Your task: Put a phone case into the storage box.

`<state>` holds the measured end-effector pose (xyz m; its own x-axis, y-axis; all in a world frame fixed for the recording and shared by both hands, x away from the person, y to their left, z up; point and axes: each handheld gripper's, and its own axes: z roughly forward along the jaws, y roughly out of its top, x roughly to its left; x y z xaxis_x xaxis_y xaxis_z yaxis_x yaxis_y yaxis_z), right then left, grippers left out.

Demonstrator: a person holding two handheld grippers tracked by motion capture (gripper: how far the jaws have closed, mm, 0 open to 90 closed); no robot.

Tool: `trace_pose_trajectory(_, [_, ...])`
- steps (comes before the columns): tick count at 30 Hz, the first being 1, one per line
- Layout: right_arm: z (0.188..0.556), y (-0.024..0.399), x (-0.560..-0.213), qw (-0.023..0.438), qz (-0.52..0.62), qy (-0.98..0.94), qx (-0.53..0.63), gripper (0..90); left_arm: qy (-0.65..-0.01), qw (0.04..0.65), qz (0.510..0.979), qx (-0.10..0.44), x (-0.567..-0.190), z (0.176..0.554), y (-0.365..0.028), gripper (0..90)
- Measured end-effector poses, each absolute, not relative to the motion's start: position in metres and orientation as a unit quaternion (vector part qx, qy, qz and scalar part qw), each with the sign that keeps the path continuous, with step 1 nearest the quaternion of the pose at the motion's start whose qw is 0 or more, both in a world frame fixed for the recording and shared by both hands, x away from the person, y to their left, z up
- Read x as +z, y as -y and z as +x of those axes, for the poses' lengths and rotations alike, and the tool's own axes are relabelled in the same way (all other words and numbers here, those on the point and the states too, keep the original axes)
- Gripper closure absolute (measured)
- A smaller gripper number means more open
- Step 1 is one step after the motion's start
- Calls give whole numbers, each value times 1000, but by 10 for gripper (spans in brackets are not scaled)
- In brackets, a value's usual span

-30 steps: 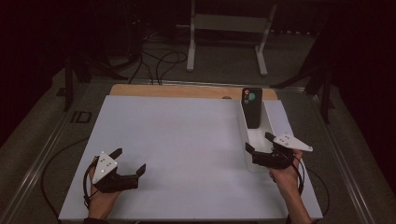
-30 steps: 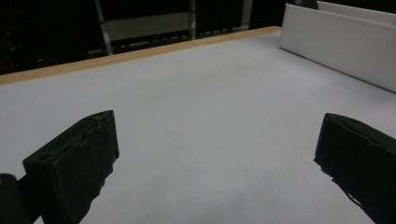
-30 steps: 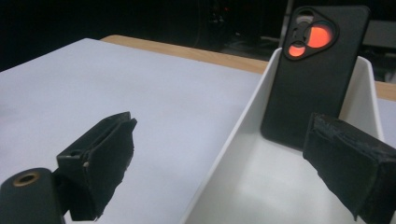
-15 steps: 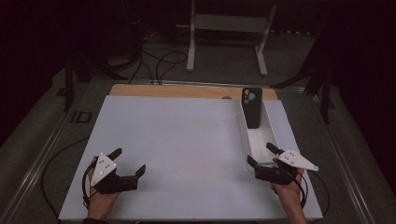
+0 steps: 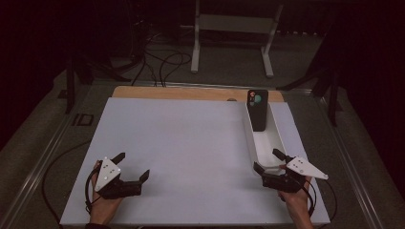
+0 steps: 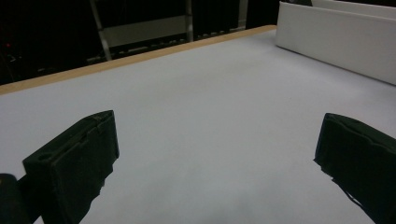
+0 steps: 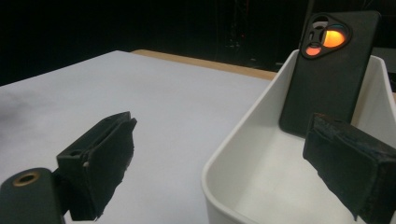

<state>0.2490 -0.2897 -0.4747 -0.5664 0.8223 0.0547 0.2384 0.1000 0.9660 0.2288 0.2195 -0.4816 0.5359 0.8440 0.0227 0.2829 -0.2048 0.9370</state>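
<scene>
While my right gripper [image 5: 270, 160] sits at the near end of the white tray [image 5: 275, 138], its jaws are spread wide with nothing between them, one over the tray's rim and one over the table mat [image 5: 191, 143]. Further up the tray, the black phone [image 5: 258, 109] stands leaning against the far wall, camera bump showing. My left gripper [image 5: 131, 164] is way over on the other side of the mat, jaws gaping too, holding nothing.
</scene>
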Motion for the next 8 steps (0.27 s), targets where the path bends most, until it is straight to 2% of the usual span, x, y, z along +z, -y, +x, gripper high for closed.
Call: trace_pose_trajectory(8, [249,289,-476,266,382,-696,548,85,-398,497,717,284,-482,230,-221,0])
